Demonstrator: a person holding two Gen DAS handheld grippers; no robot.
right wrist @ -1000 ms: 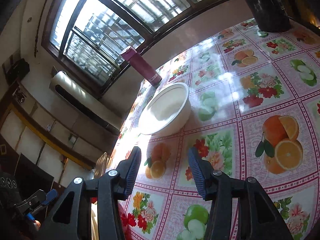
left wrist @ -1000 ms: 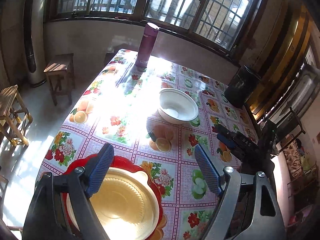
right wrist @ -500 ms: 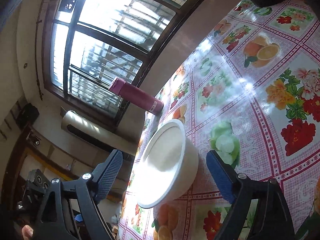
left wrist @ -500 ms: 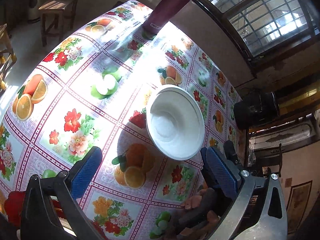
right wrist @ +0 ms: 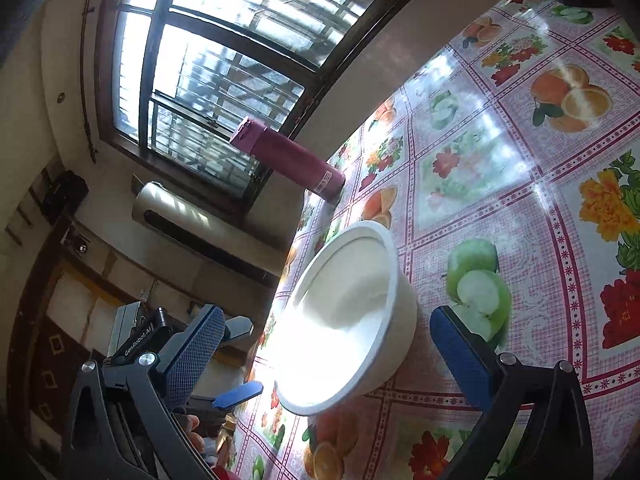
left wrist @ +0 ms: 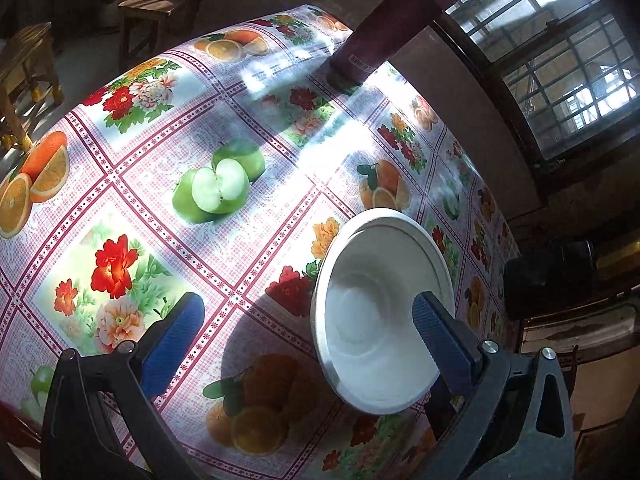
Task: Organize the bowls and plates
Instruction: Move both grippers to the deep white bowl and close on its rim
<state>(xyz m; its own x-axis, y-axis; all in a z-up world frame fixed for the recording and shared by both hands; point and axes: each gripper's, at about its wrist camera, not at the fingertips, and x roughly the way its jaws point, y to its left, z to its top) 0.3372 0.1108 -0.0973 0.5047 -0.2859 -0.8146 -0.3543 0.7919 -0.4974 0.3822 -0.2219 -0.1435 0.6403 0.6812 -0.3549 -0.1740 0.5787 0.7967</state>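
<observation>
White bowl (left wrist: 380, 312) upright on the fruit-print tablecloth (left wrist: 200, 240), near the table's middle, nothing in it. A second ago it sat well ahead of both grippers; now it fills the lower half of both views, so both have closed in on it. The red plate with the yellow dish, under the left gripper a second ago, is out of the left view.

Right gripper (right wrist: 324, 344): jaws wide open, straddling the bowl (right wrist: 344, 328), pads clear of the wall on either side, holding nothing. Looks set to take the bowl by closing across it.

Left gripper (left wrist: 304, 332): jaws wide open, empty; the right-hand pad overlaps the bowl's rim, contact uncertain.

Judgement: pick-up of the bowl is imminent, not yet done.

Beyond: maroon flask (left wrist: 380, 40) stands at the far edge by the window, small white label, unreadable. "GenRobot.AI" is printed on the left gripper's body as seen in the right view.
</observation>
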